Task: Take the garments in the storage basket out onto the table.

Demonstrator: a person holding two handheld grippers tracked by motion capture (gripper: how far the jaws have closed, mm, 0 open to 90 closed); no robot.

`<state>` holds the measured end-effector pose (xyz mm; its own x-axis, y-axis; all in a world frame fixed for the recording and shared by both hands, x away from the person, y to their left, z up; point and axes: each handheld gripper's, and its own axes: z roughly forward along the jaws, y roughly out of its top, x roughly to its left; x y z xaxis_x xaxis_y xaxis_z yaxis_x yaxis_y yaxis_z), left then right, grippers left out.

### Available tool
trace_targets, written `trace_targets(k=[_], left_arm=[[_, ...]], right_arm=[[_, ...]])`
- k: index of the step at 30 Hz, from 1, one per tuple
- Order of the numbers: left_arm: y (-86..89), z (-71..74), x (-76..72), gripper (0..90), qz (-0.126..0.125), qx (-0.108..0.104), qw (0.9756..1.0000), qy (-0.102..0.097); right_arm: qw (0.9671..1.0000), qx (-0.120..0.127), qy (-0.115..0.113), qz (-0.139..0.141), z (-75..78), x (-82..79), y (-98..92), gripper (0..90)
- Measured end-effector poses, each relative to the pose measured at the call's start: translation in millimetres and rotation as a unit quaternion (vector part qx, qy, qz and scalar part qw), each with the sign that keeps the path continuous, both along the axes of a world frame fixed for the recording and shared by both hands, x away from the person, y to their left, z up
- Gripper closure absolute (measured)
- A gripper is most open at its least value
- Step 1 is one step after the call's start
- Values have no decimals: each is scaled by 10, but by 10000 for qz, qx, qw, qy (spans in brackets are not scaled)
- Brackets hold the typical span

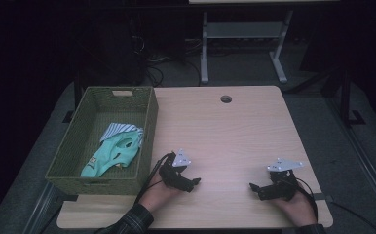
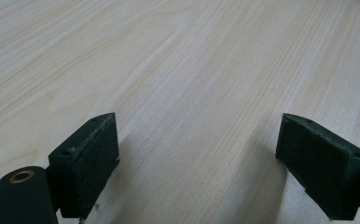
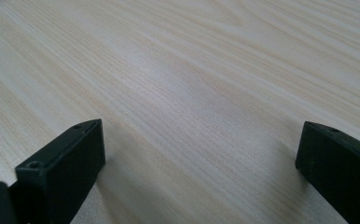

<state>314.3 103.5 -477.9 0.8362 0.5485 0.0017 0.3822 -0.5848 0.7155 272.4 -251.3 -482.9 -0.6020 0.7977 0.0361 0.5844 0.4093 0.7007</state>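
My left gripper (image 1: 194,184) rests low on the light wooden table (image 1: 225,131), near its front edge and just right of the basket. In the left gripper view its two black jaws stand wide apart over bare wood, left gripper (image 2: 197,158) open with nothing between them. My right gripper (image 1: 254,189) lies at the front right of the table, pointing left toward the other hand. In the right gripper view the right gripper (image 3: 201,163) is also open over bare tabletop.
A green woven basket (image 1: 147,122) stands at the table's left side, holding a mint-green garment (image 1: 112,155) and a blue-striped cloth (image 1: 118,130). A round cable hole (image 1: 226,99) sits at the table's far edge. A desk frame (image 1: 244,34) stands beyond.
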Motion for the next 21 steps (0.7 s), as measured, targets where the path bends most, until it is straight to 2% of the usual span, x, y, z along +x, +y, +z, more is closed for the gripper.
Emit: trace_targets(k=[1,4,10,14,16,21], left_arm=[[0,0,0,124,0,0,10000,0],[-37,44,17,126,6,215,9997,131],[-23,60,21,130,-22,272,9995,183],[-4,73,26,131,-14,200,9994,266],[-4,95,16,131,-32,178,9996,194],[3,128,22,131,-29,110,9998,173]], right_arm=[[10000,0,0,0,0,0,0,10],[10000,0,-1,-3,0,0,0,10],[10000,1,-4,-1,0,0,0,10],[10000,-2,-3,-2,0,0,0,10],[10000,2,-1,0,0,0,0,10],[10000,1,-1,-1,0,0,0,10]])
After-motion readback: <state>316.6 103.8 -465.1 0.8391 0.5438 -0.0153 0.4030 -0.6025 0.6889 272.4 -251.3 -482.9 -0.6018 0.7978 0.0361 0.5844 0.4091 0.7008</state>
